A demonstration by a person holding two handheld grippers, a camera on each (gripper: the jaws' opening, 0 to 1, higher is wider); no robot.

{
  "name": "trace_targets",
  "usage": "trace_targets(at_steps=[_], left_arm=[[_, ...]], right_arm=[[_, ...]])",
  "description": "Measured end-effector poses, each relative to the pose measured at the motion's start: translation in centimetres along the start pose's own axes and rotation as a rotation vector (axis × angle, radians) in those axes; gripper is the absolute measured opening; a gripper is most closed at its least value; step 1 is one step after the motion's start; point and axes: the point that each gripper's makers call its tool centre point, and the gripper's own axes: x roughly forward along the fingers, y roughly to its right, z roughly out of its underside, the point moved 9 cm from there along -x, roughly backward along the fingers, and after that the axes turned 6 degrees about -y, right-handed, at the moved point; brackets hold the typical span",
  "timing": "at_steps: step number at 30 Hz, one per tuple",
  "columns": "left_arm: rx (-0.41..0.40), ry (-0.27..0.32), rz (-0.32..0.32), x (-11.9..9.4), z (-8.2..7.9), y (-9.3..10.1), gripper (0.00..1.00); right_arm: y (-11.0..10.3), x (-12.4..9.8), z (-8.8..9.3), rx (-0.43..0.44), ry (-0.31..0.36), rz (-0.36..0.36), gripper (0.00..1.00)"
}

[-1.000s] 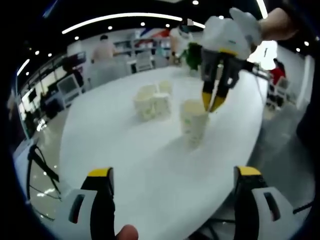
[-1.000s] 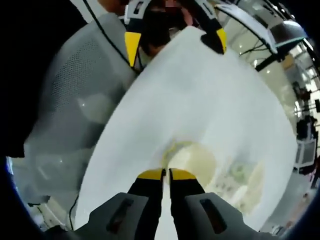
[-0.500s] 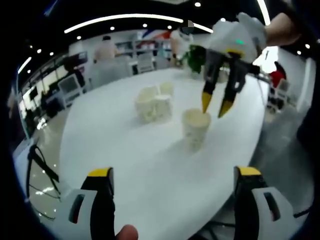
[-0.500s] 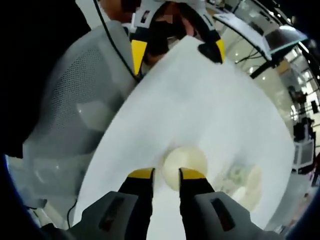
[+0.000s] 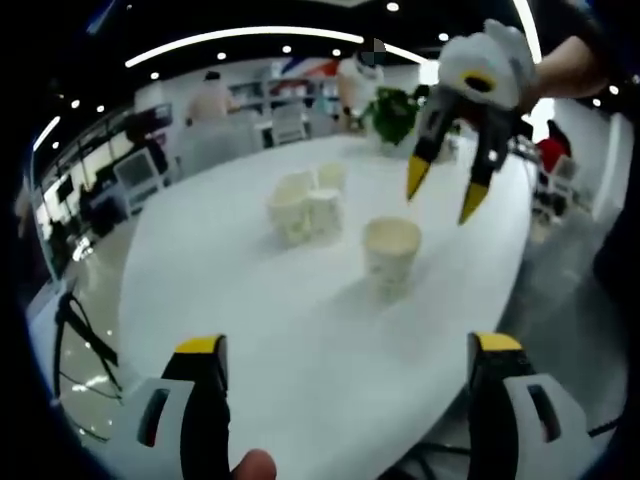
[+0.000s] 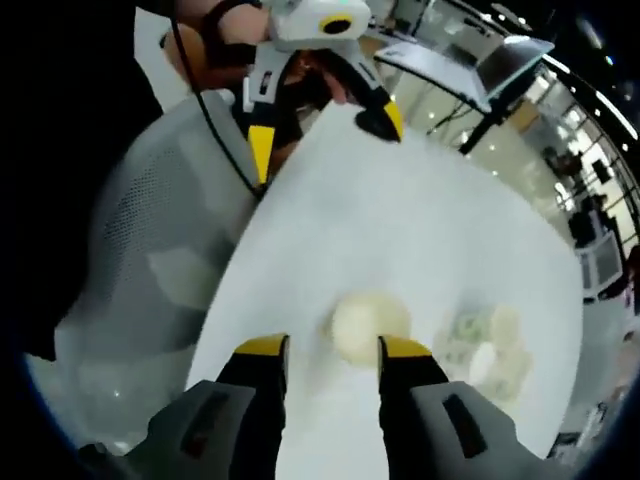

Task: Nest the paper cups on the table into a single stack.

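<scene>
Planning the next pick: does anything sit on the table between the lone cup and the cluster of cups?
Nothing visible does. The lone cup stands apart from the cluster of cups, with bare white table between. The open right claw hovers above the lone cup.

The far cluster of cups [image 5: 305, 207] is blurred, so their number is unclear; the bench [image 5: 250, 330] is cut off at the near edge.

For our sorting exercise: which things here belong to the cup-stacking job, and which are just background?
Job: lone paper cup; cluster of cups; right gripper; left gripper; table.
Background: potted plant; mesh chair.
</scene>
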Motion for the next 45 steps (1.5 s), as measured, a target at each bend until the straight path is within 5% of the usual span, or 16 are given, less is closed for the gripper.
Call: trace_targets(at_steps=[19,28,36,41,45], left_arm=[[0.006,-0.010,-0.008,-0.5,0.2,0.4,0.99],[-0.004,-0.013,-0.006,-0.6,0.6,0.7,0.99],[0.002,-0.022,0.002,-0.5,0.6,0.8,0.99],[0.008,-0.023,0.008,-0.3,0.3,0.8,0.99],[0.012,-0.019,0.012,-0.2,0.0,0.7,0.99]], right_arm=[[-0.5,-1.3,0.8,0.193,0.128,0.109,0.69],[0.3,-2.6,2.9,0.449,0.249,0.232,0.82],[1.1,-4.0,6.6,0.738,0.334,0.361,0.92],[1.3,-4.3,7.3,0.806,0.412,0.405,1.00],[1.0,-4.1,7.5,0.798,0.383,0.406,1.00]])
